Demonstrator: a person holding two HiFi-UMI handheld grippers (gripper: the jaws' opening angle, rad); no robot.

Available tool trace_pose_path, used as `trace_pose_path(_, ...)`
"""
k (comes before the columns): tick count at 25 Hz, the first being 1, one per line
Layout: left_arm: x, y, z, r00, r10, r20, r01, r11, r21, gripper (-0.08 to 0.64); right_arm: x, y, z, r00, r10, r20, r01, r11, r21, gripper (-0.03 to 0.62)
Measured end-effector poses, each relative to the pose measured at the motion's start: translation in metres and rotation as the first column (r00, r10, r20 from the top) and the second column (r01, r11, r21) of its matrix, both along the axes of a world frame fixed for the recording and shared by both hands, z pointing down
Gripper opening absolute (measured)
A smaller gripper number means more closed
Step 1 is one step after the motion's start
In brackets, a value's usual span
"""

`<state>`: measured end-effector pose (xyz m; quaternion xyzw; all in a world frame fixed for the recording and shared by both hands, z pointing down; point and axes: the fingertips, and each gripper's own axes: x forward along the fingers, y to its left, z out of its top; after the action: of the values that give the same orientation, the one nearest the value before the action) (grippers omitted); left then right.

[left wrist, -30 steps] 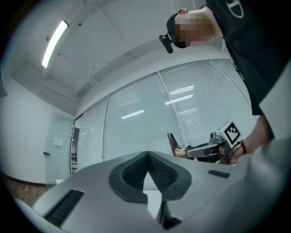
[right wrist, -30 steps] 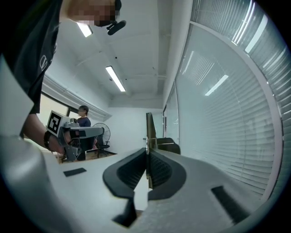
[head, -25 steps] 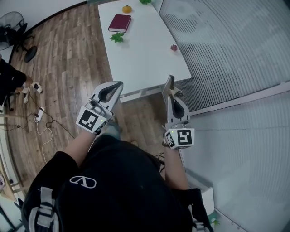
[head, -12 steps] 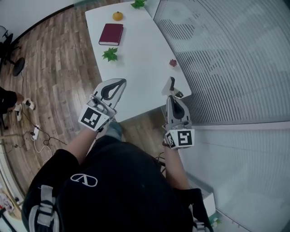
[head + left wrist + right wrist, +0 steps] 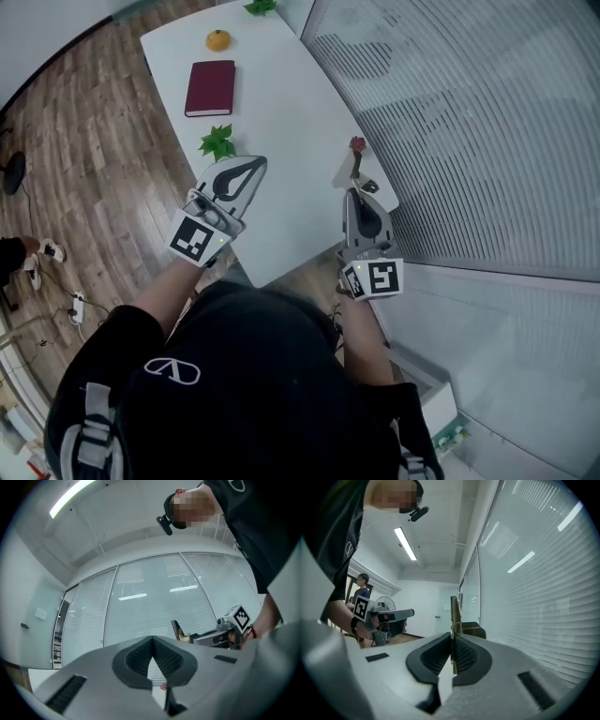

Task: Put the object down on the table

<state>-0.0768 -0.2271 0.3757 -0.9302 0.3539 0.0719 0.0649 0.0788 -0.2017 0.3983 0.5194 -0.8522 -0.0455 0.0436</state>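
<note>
Both grippers have come forward over the near end of the white table (image 5: 281, 112). The left gripper (image 5: 251, 167) is closed and empty. The right gripper (image 5: 353, 190) is clamped on a thin flat object (image 5: 354, 171), held upright at the table's right edge. Only the head view shows one maroon book (image 5: 210, 87), one orange (image 5: 217, 39), two leafy sprigs (image 5: 217, 142) and one small red item (image 5: 357, 143). Only the right gripper view shows a bystander (image 5: 361, 590).

White surface (image 5: 281, 103)'s got an orange (image 5: 217, 40) far end, dark red book (image 5: 210, 88) nearer, green leaf (image 5: 218, 143) left, small red thing (image 5: 357, 143) right.
</note>
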Motion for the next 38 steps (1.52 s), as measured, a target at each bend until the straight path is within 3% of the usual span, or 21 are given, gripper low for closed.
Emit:
trace_pose_path(12, 0.016, -0.032, -0.003, 1.0, -0.022, -0.01, 0.022, 0.999, -0.026, 0.005, 0.0, -0.048, 0.004, 0.997, -0.055, 0.054, 0.058, 0.997, -0.057, 0.006)
trace_pose_path(15, 0.023, -0.033, -0.004, 1.0, -0.03, -0.008, 0.03, 0.999, -0.036, 0.005, 0.009, -0.059, 0.023, 0.989, -0.079, 0.125, 0.097, 0.985, -0.142, 0.006)
trace_pose_path(17, 0.026, -0.032, -0.003, 1.0, -0.03, -0.008, 0.03, 0.999, -0.04, 0.005, 0.014, -0.072, 0.052, 0.972, -0.098, 0.213, 0.152, 0.955, -0.254, 0.006)
trace_pose_path(20, 0.031, -0.028, 0.003, 1.0, -0.022, 0.0, 0.022, 0.999, -0.047, 0.005, 0.018, -0.093, 0.108, 0.932, -0.091, 0.35, 0.25, 0.862, -0.442, 0.006)
trace_pose_path(24, 0.035, -0.02, 0.013, 1.0, -0.017, 0.004, 0.017, 0.998, -0.068, 0.005, 0.018, -0.107, 0.175, 0.861, -0.004, 0.508, 0.37, 0.692, -0.62, 0.006)
trace_pose_path(27, 0.034, -0.018, 0.018, 1.0, -0.023, 0.006, 0.024, 0.996, -0.084, 0.005, 0.013, -0.112, 0.219, 0.801, 0.086, 0.593, 0.451, 0.564, -0.692, 0.006)
trace_pose_path(33, 0.025, -0.021, 0.026, 0.999, -0.052, 0.006, 0.052, 0.993, -0.103, 0.005, 0.0, -0.11, 0.297, 0.757, 0.23, 0.612, 0.535, 0.32, -0.782, 0.006)
trace_pose_path(35, 0.021, -0.023, 0.03, 0.998, -0.061, 0.011, 0.061, 0.993, -0.105, 0.005, -0.006, -0.11, 0.316, 0.744, 0.269, 0.612, 0.556, 0.258, -0.79, 0.006)
trace_pose_path(38, 0.018, -0.025, 0.034, 0.997, -0.071, 0.015, 0.072, 0.992, -0.104, 0.005, -0.011, -0.111, 0.34, 0.761, 0.281, 0.585, 0.552, 0.193, -0.811, 0.006)
